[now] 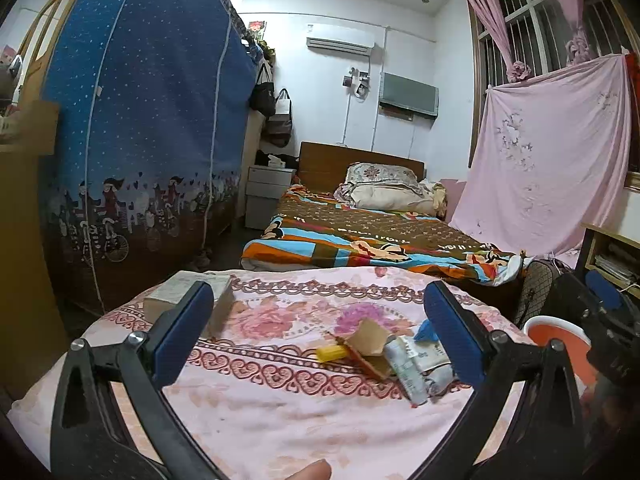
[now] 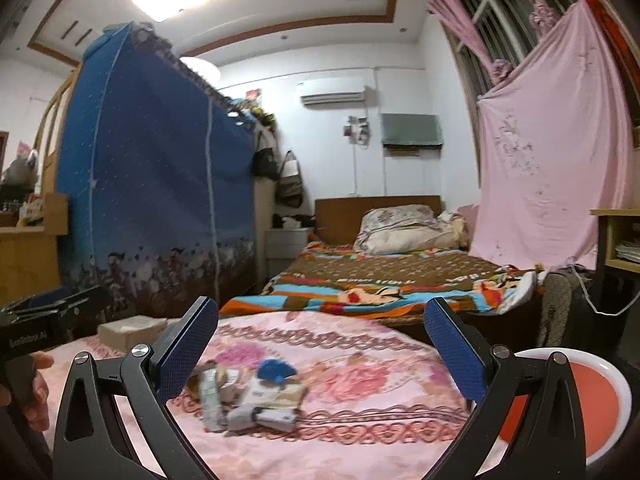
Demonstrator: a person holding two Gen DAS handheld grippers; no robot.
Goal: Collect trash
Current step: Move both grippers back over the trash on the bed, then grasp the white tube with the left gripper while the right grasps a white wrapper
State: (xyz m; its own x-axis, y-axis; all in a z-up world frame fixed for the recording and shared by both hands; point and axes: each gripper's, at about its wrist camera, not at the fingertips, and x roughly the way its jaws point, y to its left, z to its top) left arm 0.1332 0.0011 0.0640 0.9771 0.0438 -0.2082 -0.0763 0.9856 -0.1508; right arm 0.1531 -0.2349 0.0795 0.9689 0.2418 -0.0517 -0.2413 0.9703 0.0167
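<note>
Nearest the lens in each view are the wide black arms of a hand-held gripper with blue pads. The left hand-held gripper (image 1: 320,334) is released, jaws spread wide with nothing between the pads; the right hand-held gripper (image 2: 320,350) is likewise released and empty.

Both point over a surface covered by a pink floral cloth (image 1: 280,400), the largest thing close by. At its far left corner sits one cardboard box (image 1: 188,300). Just off the right edge stands one orange bin with a white rim (image 2: 592,400), presumably where the trash should go.

The trash pile (image 1: 392,356) lies on the cloth, right of centre in the left wrist view and left of centre in the right wrist view (image 2: 248,396), so it sits between the two tools, ahead of both and apart from their pads. Neither looks clearly nearer; the right one is beside the bin, which may favour it.

Counted in the sharper left view: one folded brown cardboard scrap (image 1: 372,344), one crumpled white printed wrapper (image 1: 416,372) with its long axis running near to far, one small yellow piece (image 1: 330,353) lying left to right, and one blue scrap (image 1: 426,330) at the far right, touching or just beside the left tool's right pad. The right view is too blurred to confirm the count.
</note>
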